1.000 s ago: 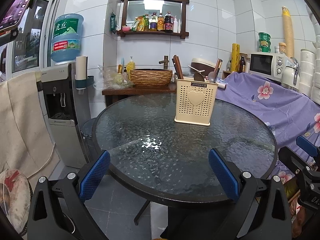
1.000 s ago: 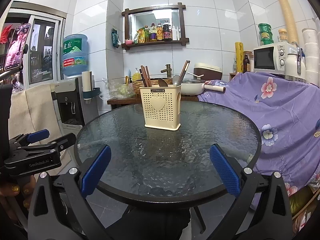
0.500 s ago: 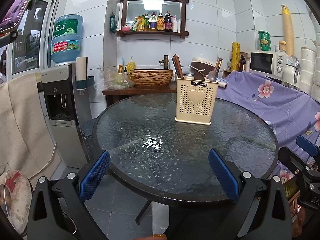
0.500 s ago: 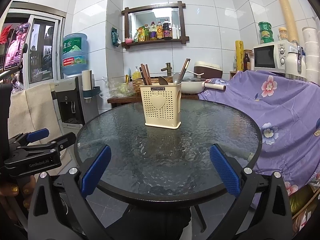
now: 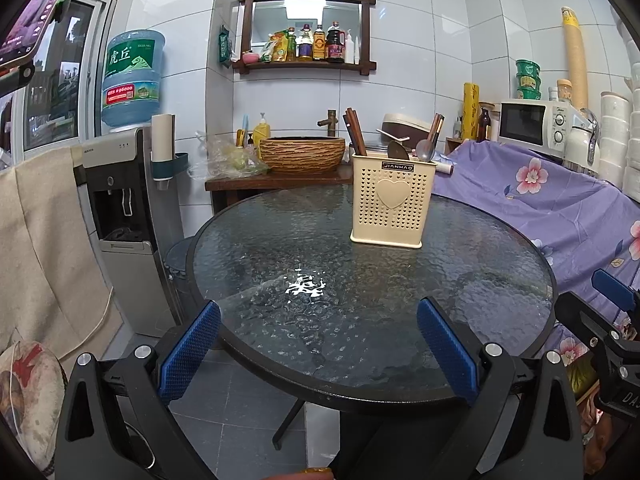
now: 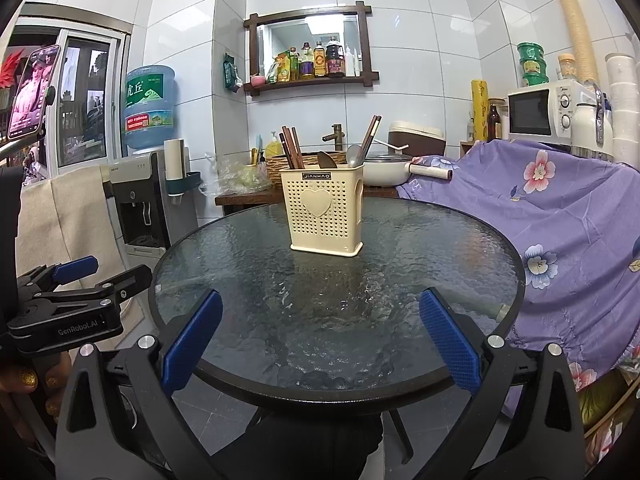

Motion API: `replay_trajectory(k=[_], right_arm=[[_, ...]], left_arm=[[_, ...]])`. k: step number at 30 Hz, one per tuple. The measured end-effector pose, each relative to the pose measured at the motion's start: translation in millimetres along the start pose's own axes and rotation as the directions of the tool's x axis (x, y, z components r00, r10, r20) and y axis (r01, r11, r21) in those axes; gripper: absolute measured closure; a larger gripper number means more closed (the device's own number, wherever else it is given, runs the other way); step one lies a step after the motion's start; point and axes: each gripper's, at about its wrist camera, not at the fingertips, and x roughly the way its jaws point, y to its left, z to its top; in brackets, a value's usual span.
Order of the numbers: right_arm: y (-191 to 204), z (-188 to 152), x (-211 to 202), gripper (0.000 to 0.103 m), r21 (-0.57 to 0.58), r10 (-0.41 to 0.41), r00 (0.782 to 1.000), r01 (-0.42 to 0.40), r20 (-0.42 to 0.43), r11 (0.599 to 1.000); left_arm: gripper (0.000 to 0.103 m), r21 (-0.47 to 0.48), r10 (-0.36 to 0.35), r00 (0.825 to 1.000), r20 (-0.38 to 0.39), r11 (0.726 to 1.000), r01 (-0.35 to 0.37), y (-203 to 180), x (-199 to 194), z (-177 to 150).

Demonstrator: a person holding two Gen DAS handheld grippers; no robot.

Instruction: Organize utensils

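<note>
Utensil holder (image 5: 391, 199), cream perforated plastic with a heart on its front, stands upright on the round glass counter (image 5: 304, 320), toward the far side. Inside: a bunch of dark chopsticks (image 5: 355, 133) at the left end, a second pair of chopsticks (image 6: 370, 130) leaning at the right end, two spoons (image 5: 425, 150) between them, bowls up. No utensil lies loose on the glass that I can see.

Risks, as judged from this position:
- Holder looks light and top-loaded; a sideways pull on a tall chopstick could tip or slide it on the smooth glass.
- Chopsticks are thin and bunched; the fingers may close on several at once, or one may slip out.
- Spoons sit close together; reaching for one could knock the other.
- The two grippers are near each other at the counter's near edge; reaching in together risks a collision.

Left gripper (image 5: 318, 344): fingers spread wide, nothing between them, touching nothing, poised over the near rim.
Right gripper (image 6: 320, 334): the same, wide apart, empty, near rim. Both well apart from the holder.
</note>
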Motion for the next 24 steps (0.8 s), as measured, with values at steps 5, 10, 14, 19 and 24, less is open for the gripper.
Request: replay_trajectory(k=[5,10,14,19,24], right_arm=[[-0.1,0.5,0.2,0.006,0.000,0.000,1.000,0.000,-0.001,1.000],[0.1,0.6,0.1,0.006,0.000,-0.001,1.000,0.001,0.000,1.000],[-0.2,0.6,0.3,0.006,0.001,0.000,1.000,0.000,-0.002,1.000],[0.1,1.4,1.2,0.006,0.002,0.000,1.000,0.000,-0.005,1.000],[0.0,1.1,1.4,0.006,0.003,0.000,1.000,0.000,-0.006,1.000]], left_arm=[[0.006,0.001,-0.001,1.000,-0.001,1.000,0.001,-0.7,0.3,-0.6],[0.006,0.005,0.000,1.000,-0.002,1.000,0.000,-1.6,0.4,-0.2],[0.006,0.005,-0.001,1.000,-0.003,1.000,0.001,-3.0,0.7,-0.1],[0.006,-0.018,-0.007,1.000,0.004,1.000,0.007,2.0,-0.5,0.3],[0.006,0.003,0.005,1.000,-0.005,1.000,-0.005,2.2,0.6,1.2]])
